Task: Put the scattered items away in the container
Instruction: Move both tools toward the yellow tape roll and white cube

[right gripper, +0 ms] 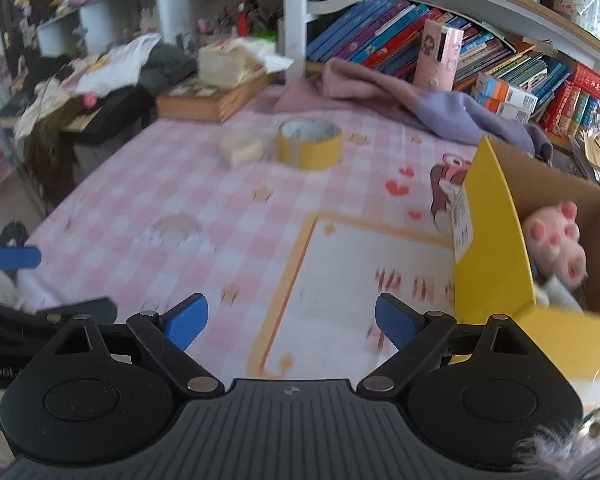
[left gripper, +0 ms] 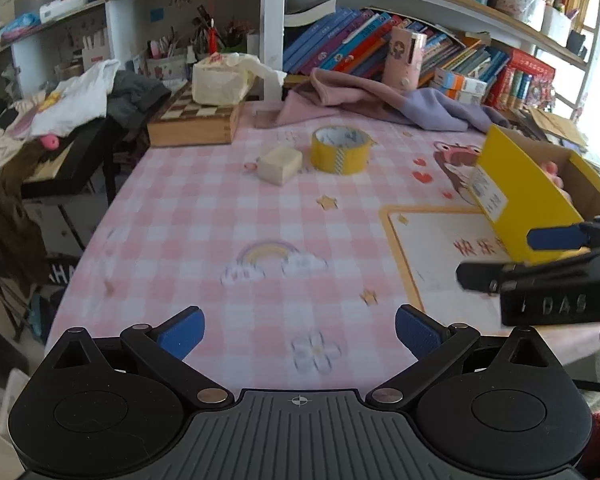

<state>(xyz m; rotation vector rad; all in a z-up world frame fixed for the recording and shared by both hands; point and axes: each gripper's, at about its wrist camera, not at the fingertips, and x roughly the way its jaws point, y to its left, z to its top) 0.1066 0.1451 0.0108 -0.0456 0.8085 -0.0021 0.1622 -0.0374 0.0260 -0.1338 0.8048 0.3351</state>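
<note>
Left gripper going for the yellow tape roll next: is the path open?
Probably yes. The left gripper is open and empty, and only bare tablecloth lies between it and the tape roll; the cream block sits just beside it.

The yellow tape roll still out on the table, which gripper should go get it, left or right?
Left, probably. The tape roll sits almost straight ahead of the open, empty left gripper. The right gripper, also open, is nearer the yellow box, with the roll off to its left.

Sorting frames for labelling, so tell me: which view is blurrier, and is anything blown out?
Right wrist view: motion-smeared; the cream block and tablecloth print are soft. Left wrist view: sharper; the tape roll is crisp, the near cloth slightly blurred. Both: window glare at the right edge, fisheye-bent shelves.
</note>
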